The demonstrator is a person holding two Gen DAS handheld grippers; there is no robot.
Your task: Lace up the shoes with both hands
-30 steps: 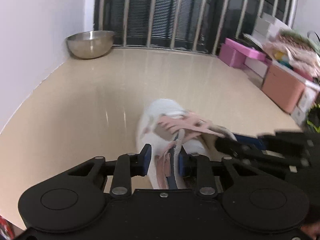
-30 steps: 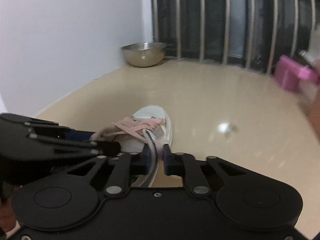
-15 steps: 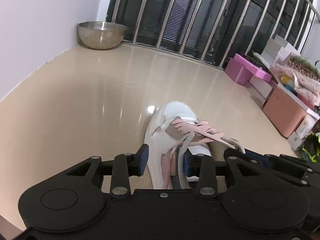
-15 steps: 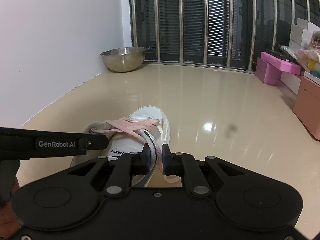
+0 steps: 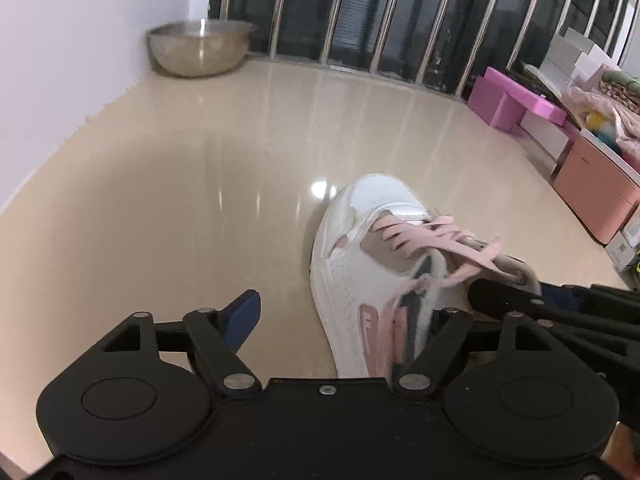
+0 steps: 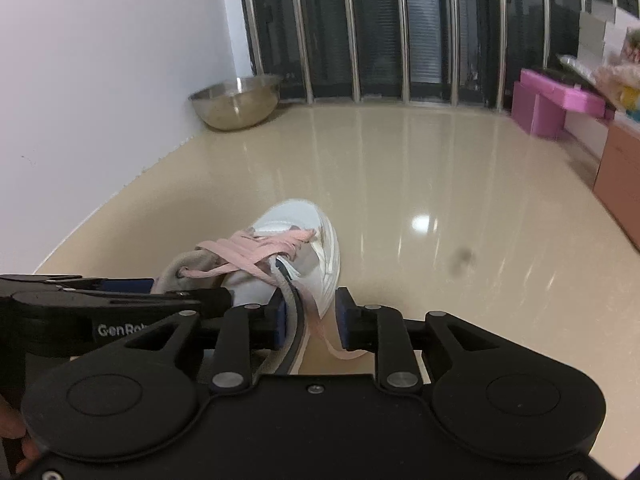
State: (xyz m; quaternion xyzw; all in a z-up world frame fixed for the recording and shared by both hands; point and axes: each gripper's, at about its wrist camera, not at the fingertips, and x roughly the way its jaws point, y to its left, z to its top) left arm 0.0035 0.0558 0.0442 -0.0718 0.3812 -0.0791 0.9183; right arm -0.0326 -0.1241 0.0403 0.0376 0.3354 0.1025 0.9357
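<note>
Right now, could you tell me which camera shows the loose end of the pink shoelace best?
The right wrist view: the lace end hangs free between that gripper's open fingers. The left wrist view shows only laces crossed over the shoe.

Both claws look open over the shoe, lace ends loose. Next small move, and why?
Probably close the right claw on the pink lace hanging between its pads: it is open, and that loose end already sits in the gap. The left claw gapes wide around the white shoe, gripping nothing.

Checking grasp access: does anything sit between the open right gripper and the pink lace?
Nothing visible. The pink lace already hangs between the open right gripper's fingers, beside the white sneaker.
</note>
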